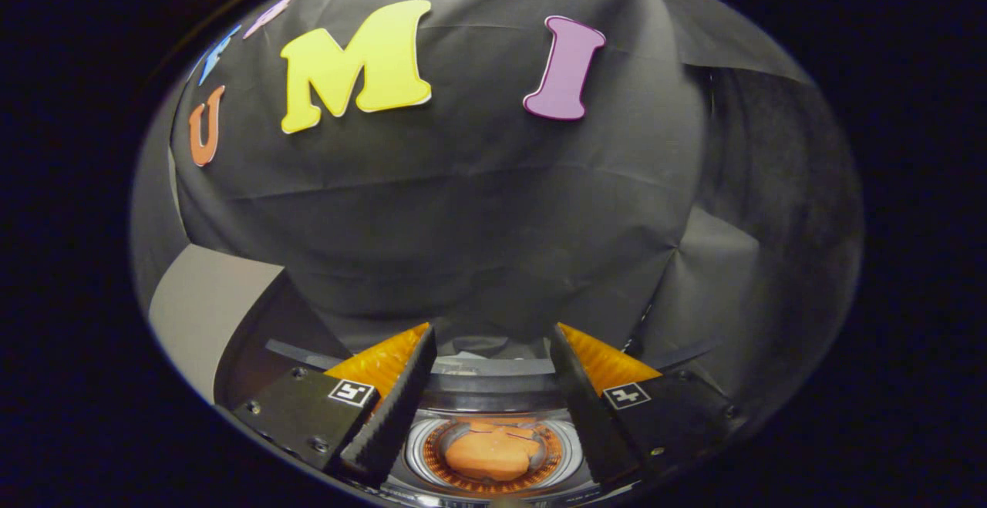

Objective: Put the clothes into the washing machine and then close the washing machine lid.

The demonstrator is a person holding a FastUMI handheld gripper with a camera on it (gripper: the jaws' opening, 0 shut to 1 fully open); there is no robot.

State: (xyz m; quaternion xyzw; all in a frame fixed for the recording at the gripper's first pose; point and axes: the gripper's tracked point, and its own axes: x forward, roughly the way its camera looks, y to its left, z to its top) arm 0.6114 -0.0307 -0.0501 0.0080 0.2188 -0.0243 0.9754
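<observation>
The gripper (493, 342) hangs with its fingers spread wide and nothing held — below and between them the orange clothes (491, 452) lie in the middle of the washing machine (493, 392) drum, lid not closed.

Hand-held gripper (493, 385) with two long wedge-shaped fingers (389, 415), each with a ribbed, grooved inner face and a finely textured outer side panel. Each finger sits on a flat dark block at its base, the blocks carrying small round screws (298, 374) near their corners and edges. One small square white-and-black marker tag (352, 393) sits on top of each block, close to where the finger meets it; the two tags show different blocky patterns, and the fingers stand spread apart with a wide gap between them.
</observation>
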